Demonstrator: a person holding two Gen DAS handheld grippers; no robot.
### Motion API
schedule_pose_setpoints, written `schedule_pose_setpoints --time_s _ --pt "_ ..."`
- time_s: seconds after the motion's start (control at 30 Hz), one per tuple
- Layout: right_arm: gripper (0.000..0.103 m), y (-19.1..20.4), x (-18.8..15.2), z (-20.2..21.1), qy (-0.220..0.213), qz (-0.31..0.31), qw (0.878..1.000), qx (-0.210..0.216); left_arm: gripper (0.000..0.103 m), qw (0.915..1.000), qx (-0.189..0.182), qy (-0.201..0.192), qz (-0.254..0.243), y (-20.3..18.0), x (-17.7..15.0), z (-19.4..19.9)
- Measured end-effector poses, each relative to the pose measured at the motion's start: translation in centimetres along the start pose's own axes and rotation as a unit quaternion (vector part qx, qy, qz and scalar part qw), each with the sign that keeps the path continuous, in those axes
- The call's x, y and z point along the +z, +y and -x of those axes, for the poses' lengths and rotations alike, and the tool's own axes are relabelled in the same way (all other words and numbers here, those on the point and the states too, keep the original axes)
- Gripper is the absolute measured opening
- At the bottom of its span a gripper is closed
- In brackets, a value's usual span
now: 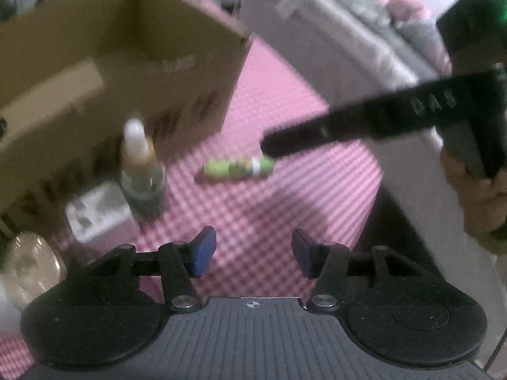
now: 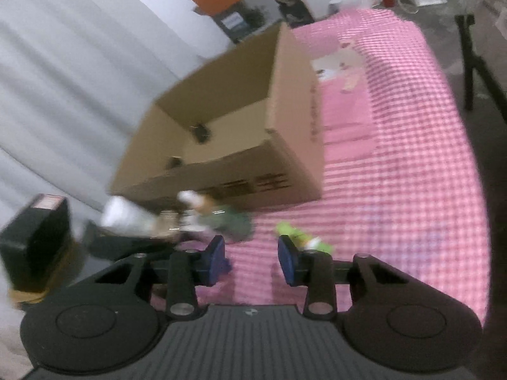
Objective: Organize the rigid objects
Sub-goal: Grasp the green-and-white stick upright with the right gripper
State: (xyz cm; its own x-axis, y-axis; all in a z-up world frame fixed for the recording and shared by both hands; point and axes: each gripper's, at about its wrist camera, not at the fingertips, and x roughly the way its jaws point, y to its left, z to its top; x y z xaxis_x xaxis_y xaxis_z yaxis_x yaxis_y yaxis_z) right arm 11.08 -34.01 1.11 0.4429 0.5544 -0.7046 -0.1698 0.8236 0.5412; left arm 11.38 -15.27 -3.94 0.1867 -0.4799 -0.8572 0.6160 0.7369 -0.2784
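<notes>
Right wrist view: the green tube (image 2: 302, 237) lies on the pink cloth (image 2: 396, 190), near its front edge and just ahead of the right gripper (image 2: 251, 261), whose jaws are apart and empty. Judged best: centre the tube between the pads, then close across its width. The left gripper (image 1: 253, 255) gapes too, empty. Count: one tube, one bottle (image 1: 142, 171), one box (image 2: 221, 133).

Bed (image 2: 396, 171) covered with a pink checked sheet. Lying directly on it: an open cardboard box (image 2: 240, 133), an upright bottle (image 1: 142, 174) with a white cap, a green tube (image 1: 237, 167) on its side, and a white block (image 1: 98, 218).
</notes>
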Motion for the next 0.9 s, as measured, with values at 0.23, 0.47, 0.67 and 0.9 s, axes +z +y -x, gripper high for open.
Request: schedule_pose_setpoints --time_s 0.23,0.47,0.67,0.9 --pt "0.032 -1.6 1.2 -4.1 0.027 0.027 0.999 -0.027 0.051 0.9997 -0.01 0.021 -0.006 0.1 0.1 -1.6" --pt "0.029 -2.2 0.7 -6.2 0.062 0.02 0.997 -0.028 0.05 0.9996 -0.023 -0.01 0.012 0.1 0.6 -2.2" --pt "0.022 -2.4 -0.7 -6.9 0.088 -0.011 0.996 0.005 0.047 0.9995 -0.013 -0.025 0.015 0.0 0.4 -1.8" --pt "0.019 -1.8 -1.5 -7.6 0.103 -0.029 0.994 0.03 0.043 0.9988 0.029 -0.039 0.004 -0.5 0.8 -2.5"
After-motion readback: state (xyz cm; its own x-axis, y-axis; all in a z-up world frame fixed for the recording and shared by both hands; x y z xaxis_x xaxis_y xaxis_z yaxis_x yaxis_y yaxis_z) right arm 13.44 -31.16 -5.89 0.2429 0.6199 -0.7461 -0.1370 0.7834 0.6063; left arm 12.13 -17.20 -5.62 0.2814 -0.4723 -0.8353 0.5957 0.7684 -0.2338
